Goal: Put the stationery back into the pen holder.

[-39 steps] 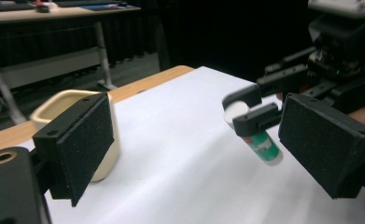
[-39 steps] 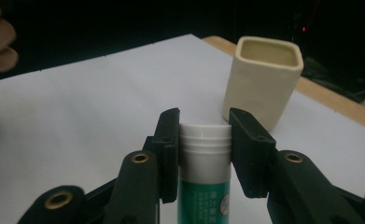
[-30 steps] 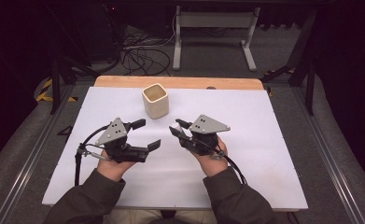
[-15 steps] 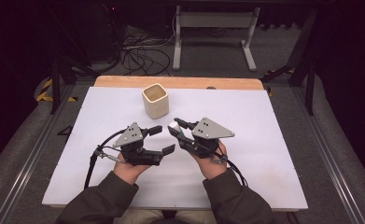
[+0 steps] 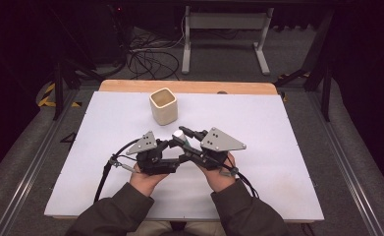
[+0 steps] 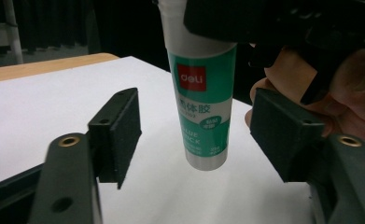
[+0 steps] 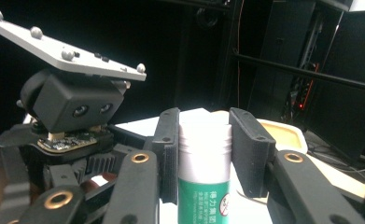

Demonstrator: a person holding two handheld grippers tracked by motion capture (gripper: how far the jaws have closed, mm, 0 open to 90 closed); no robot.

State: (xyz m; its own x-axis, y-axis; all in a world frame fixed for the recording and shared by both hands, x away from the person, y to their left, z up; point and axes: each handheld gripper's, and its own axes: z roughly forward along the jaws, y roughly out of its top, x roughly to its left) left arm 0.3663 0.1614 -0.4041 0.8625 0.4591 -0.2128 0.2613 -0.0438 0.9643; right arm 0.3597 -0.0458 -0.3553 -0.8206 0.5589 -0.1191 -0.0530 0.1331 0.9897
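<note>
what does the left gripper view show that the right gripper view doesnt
Left gripper view alone: the glue stick's lower body with its red brand patch and flat bottom hanging above the white table, and the left gripper's jaws standing apart on either side of it, not touching.

Right gripper view alone: the right gripper clamped on the stick's white cap, the left gripper's grey plate, and the cream cup behind.

Both: the same green and white glue stick, held upright.

You see the white table [image 5: 258, 147] lit evenly from above, soft shadows only; the room behind stays near black. Close up, your jaws blur, while the glue stick [image 6: 203, 88] label reads sharp.
</note>
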